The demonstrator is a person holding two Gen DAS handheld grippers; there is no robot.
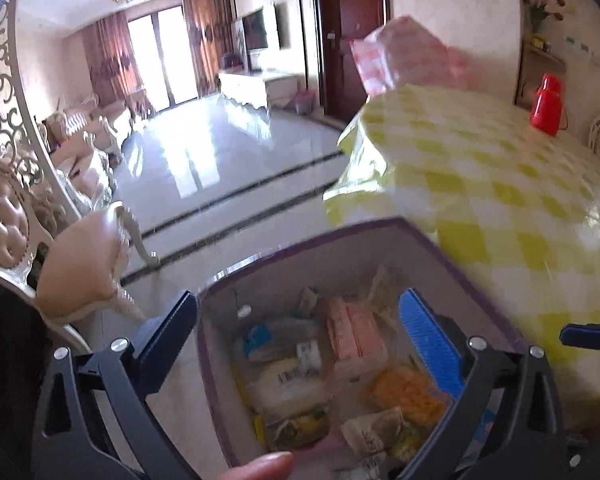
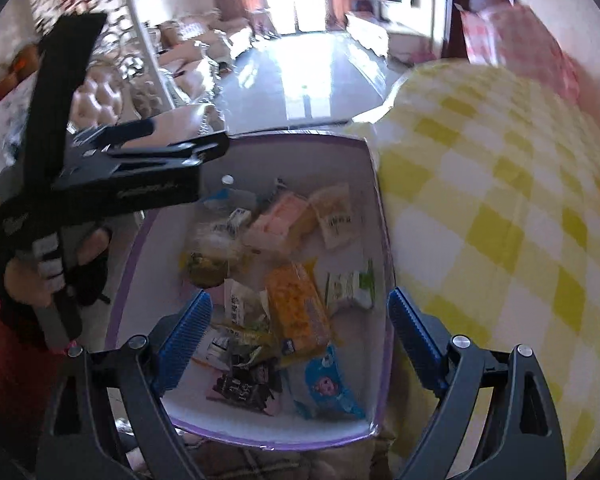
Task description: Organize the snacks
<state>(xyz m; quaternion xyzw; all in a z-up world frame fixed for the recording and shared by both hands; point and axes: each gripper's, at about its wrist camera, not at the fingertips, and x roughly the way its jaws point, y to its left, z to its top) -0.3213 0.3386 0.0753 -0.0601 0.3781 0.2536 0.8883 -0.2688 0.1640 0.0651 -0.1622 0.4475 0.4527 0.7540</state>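
Both grippers spread wide, nothing between the pads: right gripper (image 2: 300, 336), left gripper (image 1: 304, 336). Directly below, from 12 o'clock down to 6, snacks (image 2: 296, 312) loose inside purple-edged box (image 2: 374, 184). At 2 o'clock, beside box, yellow checked tablecloth (image 2: 500, 200).

1. Box (image 2: 374, 184): white inside, purple rim.
2. Tablecloth (image 1: 480, 168): yellow-and-white check.
3. Orange packet (image 2: 296, 312); blue packet (image 2: 332, 380); pink packet (image 1: 354, 332).
4. Flask (image 1: 546, 106): red.
5. Gripper pads (image 2: 188, 336): blue, ribbed.
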